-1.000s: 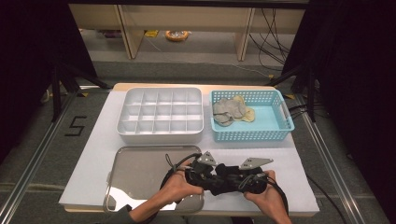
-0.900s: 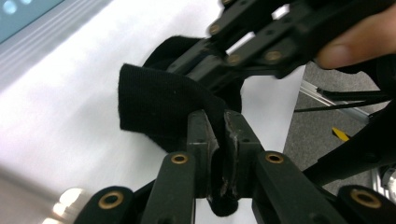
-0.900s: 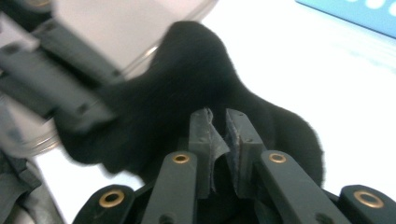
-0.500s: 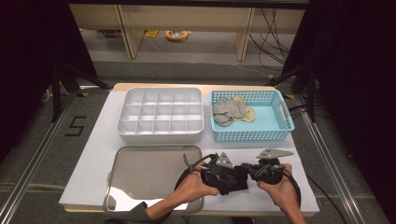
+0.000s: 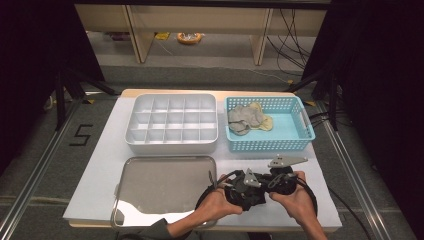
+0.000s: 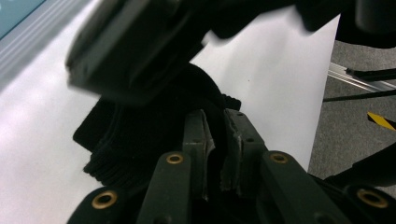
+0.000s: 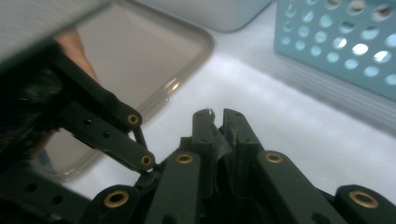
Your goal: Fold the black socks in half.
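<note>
Two hands hold both grippers side by side over the white table's front right. My left gripper [image 5: 256, 190] points at the right one; in its own view the jaws [image 6: 217, 122] stand almost together, having just eased apart a slit, with nothing visible between the pads. Black ribbed fabric [image 6: 140, 140] lies just beyond them, under the other gripper's blurred body [image 6: 135, 46]. My right gripper [image 5: 275, 176] aims toward the gap between tray and basket. Its jaws [image 7: 218, 116] are shut and empty above bare table.
A steel tray [image 5: 165, 187] lies front left, its rim [image 7: 187, 74] close to the right jaws. A white divided organiser [image 5: 172, 125] sits behind it. A blue perforated basket [image 5: 295, 135] at back right holds grey and pale cloth pieces [image 5: 247, 119]. Floor drops off past the right edge [image 6: 322, 93].
Both hands have slid to the right along the table's front edge, keeping the grippers close together. The right gripper has risen slightly.
</note>
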The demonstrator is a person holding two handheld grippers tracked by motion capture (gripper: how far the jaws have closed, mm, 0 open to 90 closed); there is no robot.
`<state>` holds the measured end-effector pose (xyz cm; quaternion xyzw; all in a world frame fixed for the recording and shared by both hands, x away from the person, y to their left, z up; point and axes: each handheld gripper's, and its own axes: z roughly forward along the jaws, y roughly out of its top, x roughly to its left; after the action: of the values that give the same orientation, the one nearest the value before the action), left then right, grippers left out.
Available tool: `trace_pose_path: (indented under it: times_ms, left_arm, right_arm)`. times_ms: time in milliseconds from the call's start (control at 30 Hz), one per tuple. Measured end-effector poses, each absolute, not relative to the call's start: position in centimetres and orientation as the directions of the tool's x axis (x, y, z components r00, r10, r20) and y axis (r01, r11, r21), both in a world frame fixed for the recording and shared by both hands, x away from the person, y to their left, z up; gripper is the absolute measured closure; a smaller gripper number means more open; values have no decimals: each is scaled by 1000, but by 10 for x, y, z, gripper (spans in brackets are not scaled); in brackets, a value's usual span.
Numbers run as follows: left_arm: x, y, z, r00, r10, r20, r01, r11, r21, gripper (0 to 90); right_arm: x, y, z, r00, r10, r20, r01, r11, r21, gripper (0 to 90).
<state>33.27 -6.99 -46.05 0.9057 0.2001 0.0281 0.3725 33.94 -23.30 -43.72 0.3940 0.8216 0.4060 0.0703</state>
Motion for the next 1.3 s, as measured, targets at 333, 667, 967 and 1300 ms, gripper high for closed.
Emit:
trace_pose_path:
  times_ms: [333,667,967,1300]
  left_arm:
    - [324,-51,-447,899,404,-169,383,-537,752,671]
    - [322,-39,-464,900,401,-170,390,-568,725,751]
    - [321,-50,-470,904,409,-122,366,-598,713,762]
    - [318,-51,-469,904,412,-114,362,-598,715,743]
  right_arm:
    - [352,-238,-464,-644,746,170,629,390,672,855]
    - [351,-237,-462,-645,749,154,622,397,675,841]
    - [348,-244,-449,-618,770,162,650,383,657,512]
    - [356,-244,-463,-594,764,253,720,363,592,353]
